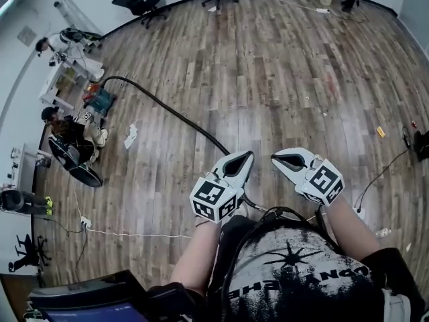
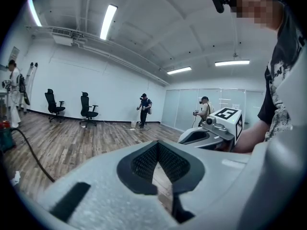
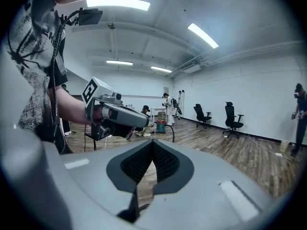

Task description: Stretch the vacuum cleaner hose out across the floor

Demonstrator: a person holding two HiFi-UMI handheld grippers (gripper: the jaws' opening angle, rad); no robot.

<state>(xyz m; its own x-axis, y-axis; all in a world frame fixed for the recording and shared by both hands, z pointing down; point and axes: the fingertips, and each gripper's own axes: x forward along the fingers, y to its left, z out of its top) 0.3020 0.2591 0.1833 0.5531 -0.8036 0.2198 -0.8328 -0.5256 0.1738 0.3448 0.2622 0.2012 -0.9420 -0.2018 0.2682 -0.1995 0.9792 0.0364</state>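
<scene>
The black vacuum hose (image 1: 167, 109) lies on the wood floor, running from the teal vacuum cleaner (image 1: 100, 101) at the left toward my feet, where it passes under my left gripper (image 1: 245, 157). That gripper is shut and empty, held above the floor. My right gripper (image 1: 277, 158) is shut too, with nothing in it, tip to tip with the left. The left gripper view shows the hose (image 2: 32, 156) low on the left past the closed left gripper (image 2: 156, 145). The right gripper view has its shut right gripper (image 3: 152, 143), the left gripper (image 3: 120, 115) and the vacuum cleaner (image 3: 160, 127) beyond.
People sit and stand by a white table (image 1: 60, 79) near the vacuum cleaner. Office chairs (image 1: 141, 4) stand along the far wall. A white cable (image 1: 134, 234) and a paper scrap (image 1: 131, 136) lie at the left, a black cable (image 1: 379, 176) at the right.
</scene>
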